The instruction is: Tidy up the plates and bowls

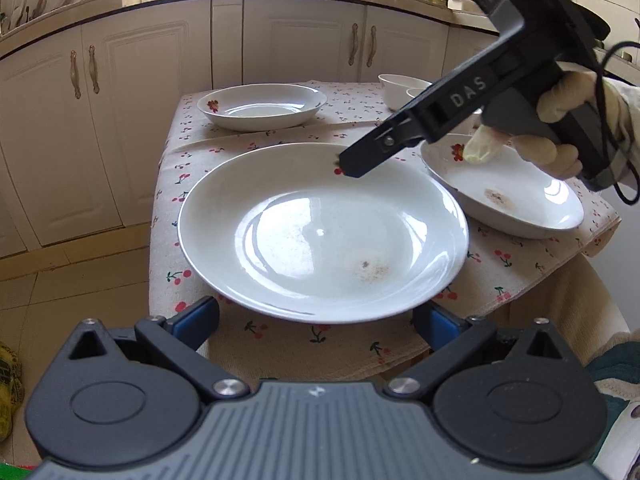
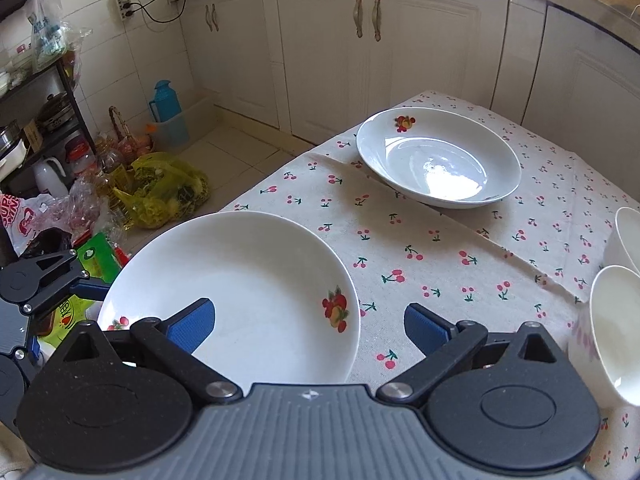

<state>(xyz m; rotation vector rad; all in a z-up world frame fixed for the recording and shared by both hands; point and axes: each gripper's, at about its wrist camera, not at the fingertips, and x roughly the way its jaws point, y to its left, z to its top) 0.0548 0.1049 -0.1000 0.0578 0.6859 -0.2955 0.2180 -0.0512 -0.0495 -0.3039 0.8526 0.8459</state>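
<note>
My left fingers (image 1: 316, 322) are spread wide, with the near rim of the big plate (image 1: 320, 236) between them but not pinched yet. My right fingers (image 2: 310, 326) are wide open too, hanging over the far rim of that plate, empty. The plate sits on the cherry cloth (image 2: 400, 240) on the bench. Behind it are another plate (image 2: 438, 158) and two bowls (image 2: 616, 320). The plate looks hard, shiny and slippery, and could break, so I would pinch the thin rim. The right gripper says "DAS" (image 1: 468, 92).

Cherry-print tablecloth (image 2: 400, 240); cream cabinets (image 1: 132, 92); blue thermos (image 2: 165, 101), yellow bag (image 2: 168, 188) on floor.
</note>
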